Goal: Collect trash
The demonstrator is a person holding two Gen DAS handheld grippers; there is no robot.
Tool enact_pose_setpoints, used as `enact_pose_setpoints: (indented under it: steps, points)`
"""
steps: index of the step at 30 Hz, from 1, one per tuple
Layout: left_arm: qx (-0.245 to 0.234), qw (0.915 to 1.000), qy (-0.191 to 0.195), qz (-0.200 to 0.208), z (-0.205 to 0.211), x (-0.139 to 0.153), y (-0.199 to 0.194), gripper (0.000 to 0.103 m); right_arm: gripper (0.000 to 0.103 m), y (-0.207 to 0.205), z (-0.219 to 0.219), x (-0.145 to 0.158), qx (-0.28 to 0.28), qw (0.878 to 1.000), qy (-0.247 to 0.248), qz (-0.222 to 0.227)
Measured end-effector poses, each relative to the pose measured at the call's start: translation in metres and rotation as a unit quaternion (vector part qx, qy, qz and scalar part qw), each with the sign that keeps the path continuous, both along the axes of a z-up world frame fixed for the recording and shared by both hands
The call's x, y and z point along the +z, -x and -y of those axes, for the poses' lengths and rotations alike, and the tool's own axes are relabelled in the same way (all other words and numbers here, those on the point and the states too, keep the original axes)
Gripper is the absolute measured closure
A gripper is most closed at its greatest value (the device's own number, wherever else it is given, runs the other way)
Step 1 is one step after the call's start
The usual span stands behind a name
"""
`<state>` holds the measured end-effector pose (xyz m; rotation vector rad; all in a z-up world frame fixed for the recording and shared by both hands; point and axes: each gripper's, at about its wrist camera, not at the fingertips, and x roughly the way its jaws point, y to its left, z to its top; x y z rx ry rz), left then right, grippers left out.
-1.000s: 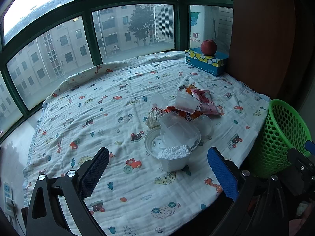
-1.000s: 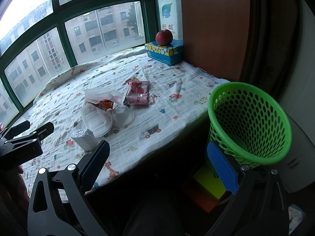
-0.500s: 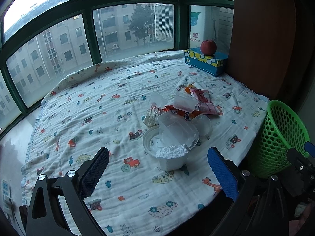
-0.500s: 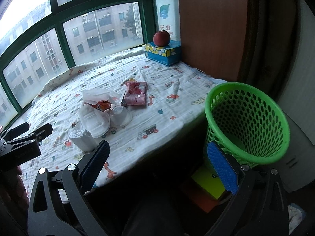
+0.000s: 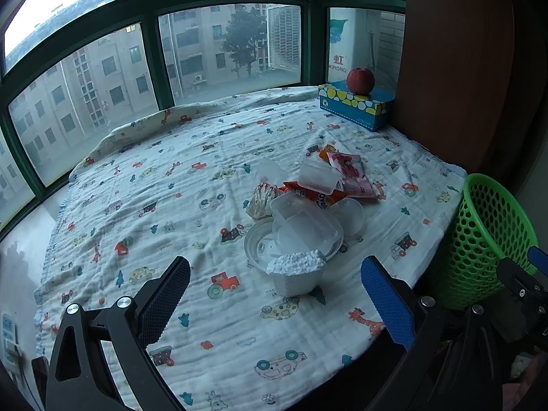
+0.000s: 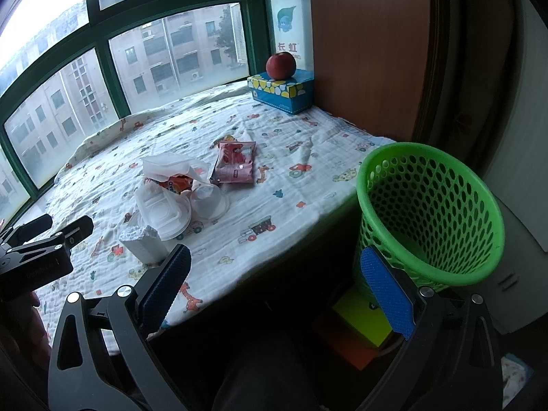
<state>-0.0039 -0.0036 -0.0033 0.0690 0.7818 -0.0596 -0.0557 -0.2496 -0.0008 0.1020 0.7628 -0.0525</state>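
A heap of trash lies on the cartoon-print cloth (image 5: 178, 212): a white foam block (image 5: 296, 274), a clear plastic box (image 5: 304, 227) on a round lid, a clear cup (image 5: 351, 210), an orange snack bag (image 5: 315, 193), a pink wrapper (image 5: 351, 174) and a crumpled tissue (image 5: 262, 197). A green mesh basket (image 6: 428, 212) stands off the cloth's right edge. My left gripper (image 5: 274, 296) is open and empty, just short of the foam block. My right gripper (image 6: 274, 274) is open and empty, held below the cloth's edge beside the basket. The heap also shows in the right wrist view (image 6: 178, 191).
A blue tissue box (image 5: 356, 104) with a red apple (image 5: 360, 80) on it stands at the far right corner by a brown wooden panel (image 6: 370, 51). Windows run along the back. A yellow and orange box (image 6: 363, 322) lies on the floor under the basket.
Both grippers have shifted only slightly; the left wrist view has backed off and the heap sits a little further away. Nothing was taken hold of.
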Motion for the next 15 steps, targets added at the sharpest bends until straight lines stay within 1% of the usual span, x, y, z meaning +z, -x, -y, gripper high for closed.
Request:
enact_pose_setpoints:
  steps: [15]
  points:
    - [0.001, 1.0000, 0.002, -0.002, 0.0017, -0.0015, -0.0004, 0.006, 0.005, -0.0007, -0.0021, -0.0009, 0.002, 1.000, -0.001, -0.001]
